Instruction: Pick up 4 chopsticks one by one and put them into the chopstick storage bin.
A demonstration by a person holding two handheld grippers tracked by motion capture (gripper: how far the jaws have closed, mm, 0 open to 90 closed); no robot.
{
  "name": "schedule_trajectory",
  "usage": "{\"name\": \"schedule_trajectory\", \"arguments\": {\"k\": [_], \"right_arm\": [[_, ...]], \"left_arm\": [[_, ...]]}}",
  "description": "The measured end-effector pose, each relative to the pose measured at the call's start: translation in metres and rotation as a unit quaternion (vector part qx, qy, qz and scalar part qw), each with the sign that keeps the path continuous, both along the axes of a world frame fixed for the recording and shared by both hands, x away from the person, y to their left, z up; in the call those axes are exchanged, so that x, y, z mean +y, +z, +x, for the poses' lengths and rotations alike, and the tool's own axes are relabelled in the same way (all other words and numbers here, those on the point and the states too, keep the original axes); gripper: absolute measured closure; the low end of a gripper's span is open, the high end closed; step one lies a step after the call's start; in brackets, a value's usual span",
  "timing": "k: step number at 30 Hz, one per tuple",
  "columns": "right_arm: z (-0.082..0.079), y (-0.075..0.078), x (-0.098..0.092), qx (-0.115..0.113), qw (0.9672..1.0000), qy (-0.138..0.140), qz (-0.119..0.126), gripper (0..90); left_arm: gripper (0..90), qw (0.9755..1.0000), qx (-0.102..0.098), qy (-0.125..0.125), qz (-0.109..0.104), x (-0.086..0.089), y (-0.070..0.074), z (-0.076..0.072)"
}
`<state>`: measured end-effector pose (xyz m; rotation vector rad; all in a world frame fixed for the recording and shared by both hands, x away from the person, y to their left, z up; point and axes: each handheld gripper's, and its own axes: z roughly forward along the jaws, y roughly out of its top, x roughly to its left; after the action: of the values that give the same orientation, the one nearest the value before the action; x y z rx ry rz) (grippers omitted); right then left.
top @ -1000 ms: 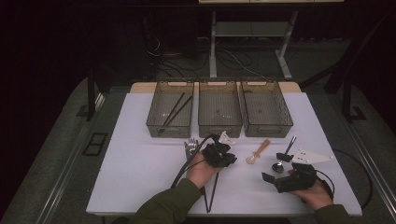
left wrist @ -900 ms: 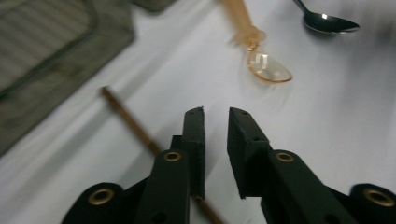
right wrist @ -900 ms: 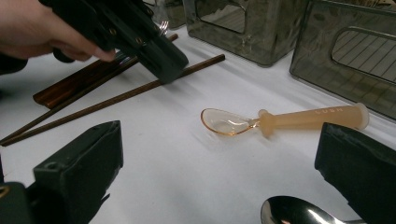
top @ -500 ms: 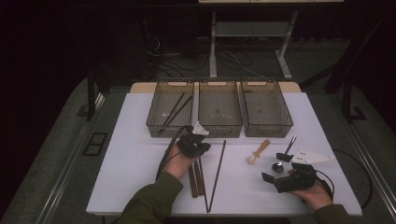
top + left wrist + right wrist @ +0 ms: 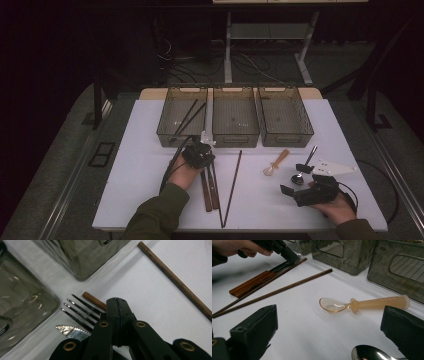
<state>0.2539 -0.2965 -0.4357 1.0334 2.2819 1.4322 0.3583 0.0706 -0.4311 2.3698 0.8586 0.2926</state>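
Black left gripper [image 5: 117, 305] is fully closed, holding nothing; its tips may push the fork [image 5: 79, 311] aside.

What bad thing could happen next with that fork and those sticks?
The left gripper is shut right above the fork, the knife and a chopstick, which lie bunched together, so it might catch two things at once. They also lie close to the left bin, so a push could knock them against its wall. The other chopstick lies loose nearby and could roll if bumped.
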Motion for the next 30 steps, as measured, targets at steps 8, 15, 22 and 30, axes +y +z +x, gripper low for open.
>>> {"name": "schedule_trajectory", "arguments": {"k": [8, 15, 22, 30], "right_arm": [[0.0, 0.0, 0.001, 0.001, 1.0, 0.001, -0.001, 1.4], [0.0, 0.0, 0.001, 0.001, 1.0, 0.001, -0.001, 1.3], [0.0, 0.0, 0.0, 0.0, 1.0, 0.001, -0.001, 1.3], [0.0, 0.0, 0.001, 0.002, 1.0, 0.002, -0.001, 1.4]], "left_arm": [[89.0, 0.9997, 0.009, -0.001, -0.021, -0.006, -0.003, 0.002], [89.0, 0.9993, 0.007, -0.012, -0.034, -0.016, -0.005, 0.002], [89.0, 0.9994, 0.0, -0.004, -0.035, -0.016, 0.0, 0.007], [89.1, 0.9994, 0.001, 0.023, -0.027, -0.011, -0.006, 0.02]]}}
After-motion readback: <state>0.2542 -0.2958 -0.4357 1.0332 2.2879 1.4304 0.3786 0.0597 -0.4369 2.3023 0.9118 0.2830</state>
